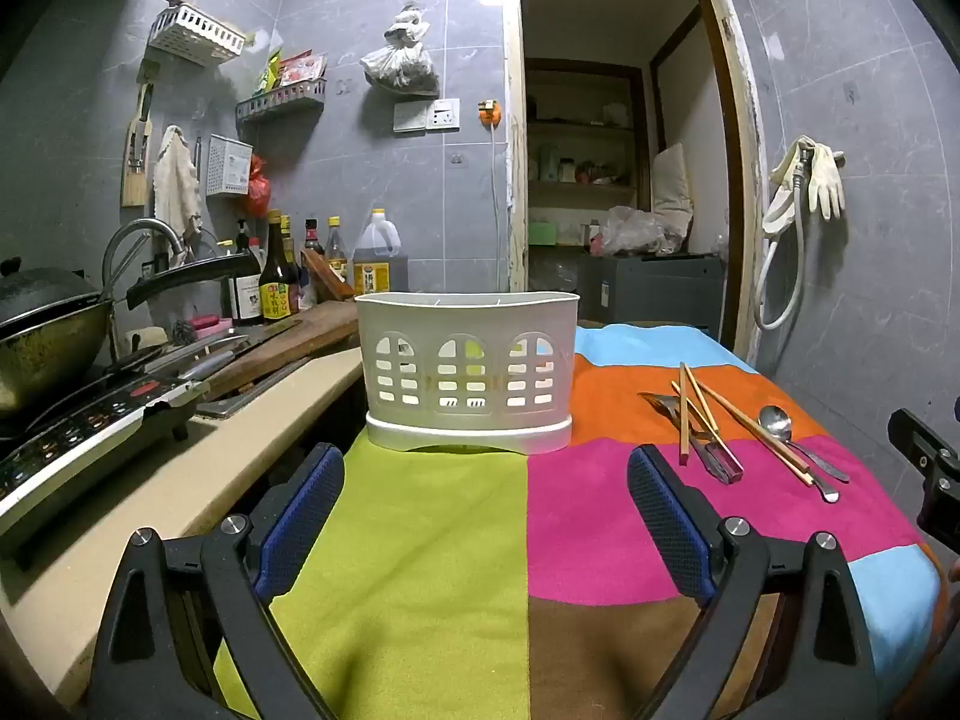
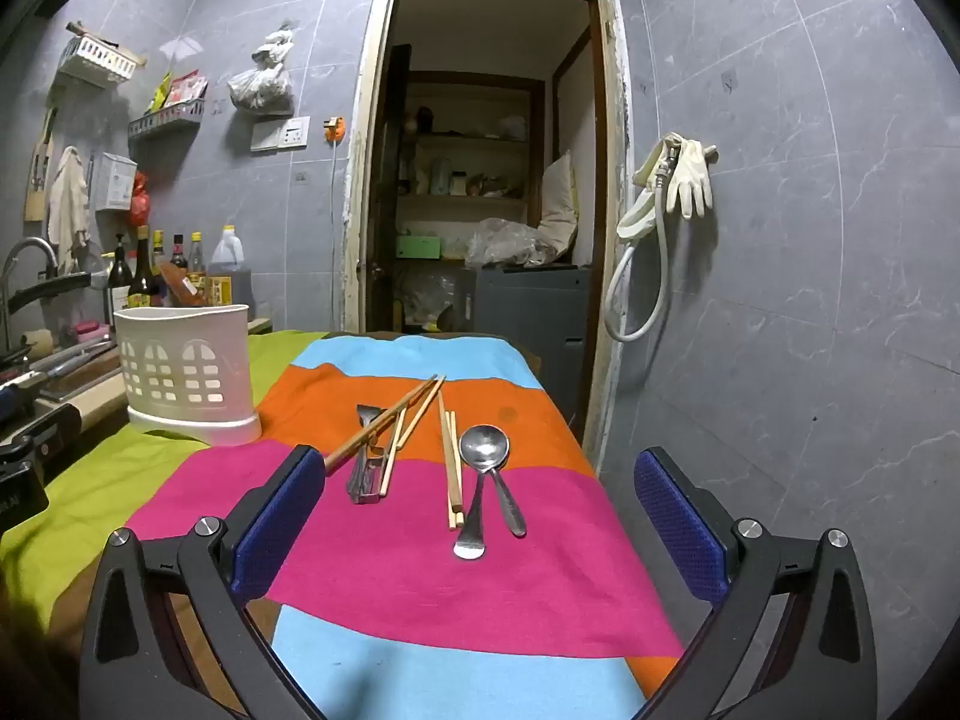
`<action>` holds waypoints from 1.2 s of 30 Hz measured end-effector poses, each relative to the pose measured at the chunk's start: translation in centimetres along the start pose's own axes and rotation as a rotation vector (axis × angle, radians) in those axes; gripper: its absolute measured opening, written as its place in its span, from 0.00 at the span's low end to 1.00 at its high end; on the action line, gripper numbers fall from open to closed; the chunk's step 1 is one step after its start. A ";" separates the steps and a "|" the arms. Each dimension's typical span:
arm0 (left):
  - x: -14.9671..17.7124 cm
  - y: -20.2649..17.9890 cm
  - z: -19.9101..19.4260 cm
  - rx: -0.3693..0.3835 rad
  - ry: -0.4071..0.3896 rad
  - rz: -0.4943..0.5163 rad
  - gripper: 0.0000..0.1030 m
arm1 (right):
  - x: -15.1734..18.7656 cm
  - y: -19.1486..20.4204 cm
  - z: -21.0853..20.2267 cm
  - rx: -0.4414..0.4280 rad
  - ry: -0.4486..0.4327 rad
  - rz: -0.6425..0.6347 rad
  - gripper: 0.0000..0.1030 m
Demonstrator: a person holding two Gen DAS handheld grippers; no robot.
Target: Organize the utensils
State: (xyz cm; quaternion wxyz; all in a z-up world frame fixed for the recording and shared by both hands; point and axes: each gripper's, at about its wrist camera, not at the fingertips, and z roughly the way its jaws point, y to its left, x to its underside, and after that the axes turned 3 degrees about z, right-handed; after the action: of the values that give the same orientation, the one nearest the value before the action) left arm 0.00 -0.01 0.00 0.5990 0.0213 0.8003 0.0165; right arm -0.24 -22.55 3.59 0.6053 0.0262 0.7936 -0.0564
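Left gripper (image 1: 486, 516): jaws spread wide, nothing between them. The white slotted utensil holder (image 1: 468, 372) stands upright straight ahead of the jaws, its long side facing them; its interior is hidden by the wall.

Right gripper (image 2: 474, 516): jaws spread wide, gripping nothing. The utensils lie on the multicoloured cloth (image 2: 420, 588) just ahead of and between the jaws. Two spoons (image 2: 489, 480) lie with bowls pointing away from the jaws, handles toward them. A pair of chopsticks (image 2: 451, 468) beside them runs lengthwise along the jaw axis. A second pair (image 2: 390, 420) lies slantwise toward the left finger, crossing a metal utensil (image 2: 364, 468) partly covered and hard to identify. The holder sits well off beyond the left finger.
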 end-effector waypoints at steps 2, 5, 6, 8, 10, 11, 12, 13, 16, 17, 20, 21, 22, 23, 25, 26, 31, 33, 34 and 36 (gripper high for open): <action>0.0 0.0 0.0 0.000 0.000 0.000 0.90 | 0.0 0.0 0.1 -0.001 -0.004 0.002 1.00; 0.0 0.0 0.0 0.000 -0.001 0.001 0.90 | 0.1 0.0 0.1 -0.001 -0.003 0.003 1.00; 0.0 0.0 0.0 0.000 -0.001 0.001 0.90 | 0.1 0.0 0.1 -0.001 -0.002 0.003 1.00; 0.0 0.0 0.0 0.000 -0.001 0.000 0.90 | 0.1 0.0 0.0 0.000 -0.003 0.003 1.00; 0.0 0.0 0.0 0.000 0.001 0.001 0.90 | 0.1 -0.1 0.3 -0.004 0.003 0.005 1.00; 0.0 0.0 0.0 0.000 0.001 0.001 0.90 | 0.1 0.0 0.2 -0.005 0.004 0.005 1.00; 0.0 0.0 0.0 0.000 0.001 0.000 0.90 | 0.2 0.0 0.2 -0.005 0.003 0.005 1.00; 0.0 0.0 0.0 0.000 0.001 0.000 0.90 | 0.2 0.0 0.2 -0.005 0.003 0.004 1.00; 0.0 0.0 0.0 0.001 0.002 0.000 0.90 | 0.1 -0.1 0.2 -0.003 0.003 0.006 1.00; 0.0 0.0 0.0 0.001 0.001 -0.001 0.90 | 0.1 0.0 0.2 -0.003 0.004 0.006 1.00; 0.0 0.0 0.0 0.001 0.002 -0.001 0.90 | 0.0 -0.1 0.3 -0.003 0.006 0.006 1.00; 0.0 0.0 0.0 0.000 0.003 -0.002 0.90 | 0.0 -0.2 0.3 -0.003 0.006 0.007 1.00; 0.0 0.0 0.0 0.000 0.003 -0.001 0.90 | -0.1 -0.2 0.4 -0.004 0.007 0.007 1.00; 0.0 0.0 0.0 0.000 0.003 0.000 0.90 | -0.1 -0.2 0.4 -0.004 0.007 0.006 1.00; 0.0 0.0 0.0 -0.001 0.003 -0.001 0.90 | 0.2 0.1 0.3 -0.003 0.006 0.005 1.00; 0.0 0.0 0.0 0.000 0.003 -0.002 0.90 | 0.2 0.1 0.4 -0.005 0.006 0.005 1.00; 0.0 0.0 0.0 0.000 0.003 -0.002 0.90 | 0.3 0.2 0.2 -0.004 0.007 0.005 1.00; 0.0 0.0 0.0 0.001 0.003 -0.003 0.90 | 0.3 0.2 0.2 -0.005 0.009 0.006 1.00; 0.0 0.0 0.0 0.001 0.003 -0.003 0.90 | 0.2 0.1 0.3 -0.004 0.009 0.006 1.00; 0.0 0.0 0.0 0.001 0.004 -0.003 0.90 | 0.2 0.1 0.3 -0.004 0.009 0.006 1.00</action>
State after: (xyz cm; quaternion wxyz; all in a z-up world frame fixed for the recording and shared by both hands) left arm 0.01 -0.01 0.00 0.5975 0.0202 0.8015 0.0150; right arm 0.00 -22.45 3.29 0.6019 0.0275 0.7964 -0.0528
